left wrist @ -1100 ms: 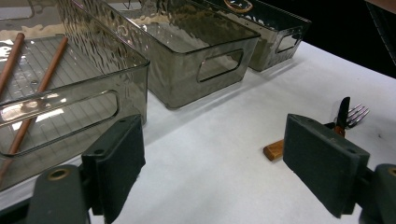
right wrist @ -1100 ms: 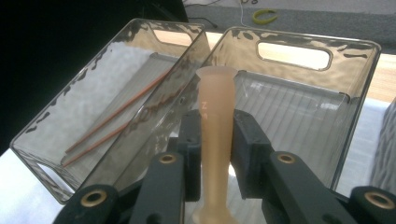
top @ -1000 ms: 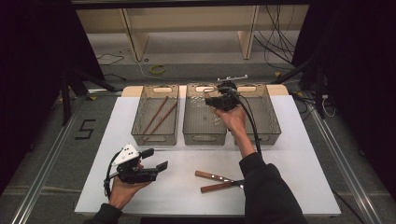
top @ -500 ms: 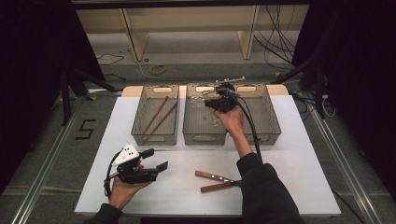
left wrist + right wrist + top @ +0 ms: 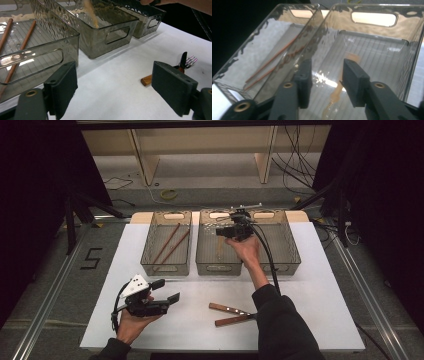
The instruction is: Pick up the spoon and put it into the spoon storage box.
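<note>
My right gripper (image 5: 220,233) hovers over the middle smoky bin (image 5: 218,269), open, with nothing between its jaws (image 5: 325,80). Below it a pale wooden spoon (image 5: 337,96) lies on that bin's floor (image 5: 220,248). The left bin (image 5: 166,270) holds two brown chopsticks (image 5: 170,245), which the right gripper view shows through the bin wall (image 5: 272,65). My left gripper (image 5: 166,290) is held low at the front left of the table, open and empty (image 5: 117,87). A wooden-handled fork (image 5: 146,80) and a knife (image 5: 227,309) lie crossed on the white table at front centre.
A third bin (image 5: 291,265) stands to the right of the middle one, beside the right forearm. The white tabletop (image 5: 325,290) has bare room at the front right and between the left gripper and the bins. Dark floor and rails surround the table.
The right gripper has shifted slightly toward the near left over the middle bin. The left gripper has stayed where it was.
</note>
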`<state>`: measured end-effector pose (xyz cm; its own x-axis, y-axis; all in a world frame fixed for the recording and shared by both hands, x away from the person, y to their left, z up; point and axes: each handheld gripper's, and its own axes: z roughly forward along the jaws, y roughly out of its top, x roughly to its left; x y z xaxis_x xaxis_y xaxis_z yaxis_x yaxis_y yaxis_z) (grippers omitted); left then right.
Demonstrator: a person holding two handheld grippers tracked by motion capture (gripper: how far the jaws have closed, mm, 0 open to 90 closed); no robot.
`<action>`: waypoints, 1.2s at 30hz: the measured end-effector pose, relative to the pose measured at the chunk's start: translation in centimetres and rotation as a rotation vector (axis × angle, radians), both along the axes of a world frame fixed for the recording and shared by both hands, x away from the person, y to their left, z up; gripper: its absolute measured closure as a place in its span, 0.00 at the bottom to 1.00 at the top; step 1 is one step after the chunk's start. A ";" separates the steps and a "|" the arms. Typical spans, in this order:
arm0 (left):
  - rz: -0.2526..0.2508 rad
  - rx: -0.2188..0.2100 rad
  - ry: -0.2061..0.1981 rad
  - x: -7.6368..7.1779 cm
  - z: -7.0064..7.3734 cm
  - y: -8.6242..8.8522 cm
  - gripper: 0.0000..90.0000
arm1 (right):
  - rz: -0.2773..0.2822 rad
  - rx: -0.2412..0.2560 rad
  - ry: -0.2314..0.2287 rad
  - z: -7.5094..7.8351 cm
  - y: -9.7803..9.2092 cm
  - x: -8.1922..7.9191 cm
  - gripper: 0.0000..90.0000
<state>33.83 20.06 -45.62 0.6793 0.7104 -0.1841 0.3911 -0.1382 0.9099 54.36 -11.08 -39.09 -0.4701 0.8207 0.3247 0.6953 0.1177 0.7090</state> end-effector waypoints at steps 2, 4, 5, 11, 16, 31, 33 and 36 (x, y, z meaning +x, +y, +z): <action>0.002 -0.001 0.001 0.0 0.0 0.0 0.22 | 0.012 0.009 -0.005 0.5 -0.2 -0.3 0.56; 0.000 0.003 0.000 0.0 0.0 0.0 0.22 | 0.033 0.002 -0.012 0.8 -0.3 -0.6 0.52; 0.000 0.003 0.000 0.0 0.0 0.0 0.22 | 0.042 0.001 -0.017 1.0 -0.4 -0.8 0.50; 0.000 0.003 0.001 0.0 0.0 0.0 0.22 | 0.169 -0.019 -0.057 2.3 -0.8 -2.9 0.41; 0.000 0.007 0.000 0.0 0.0 -0.1 0.22 | 0.287 -0.050 -0.083 3.1 -1.3 -5.3 0.38; -0.001 0.015 0.001 0.1 -0.1 -0.1 0.22 | 0.551 -0.166 -0.100 2.8 -2.0 -12.0 0.34; 0.001 0.011 -0.002 0.1 -0.1 -0.1 0.22 | 0.568 -0.176 -0.101 2.7 -1.9 -12.3 0.33; -0.001 0.011 -0.001 0.1 -0.1 -0.1 0.22 | 0.606 -0.210 -0.089 1.9 -1.9 -13.8 0.32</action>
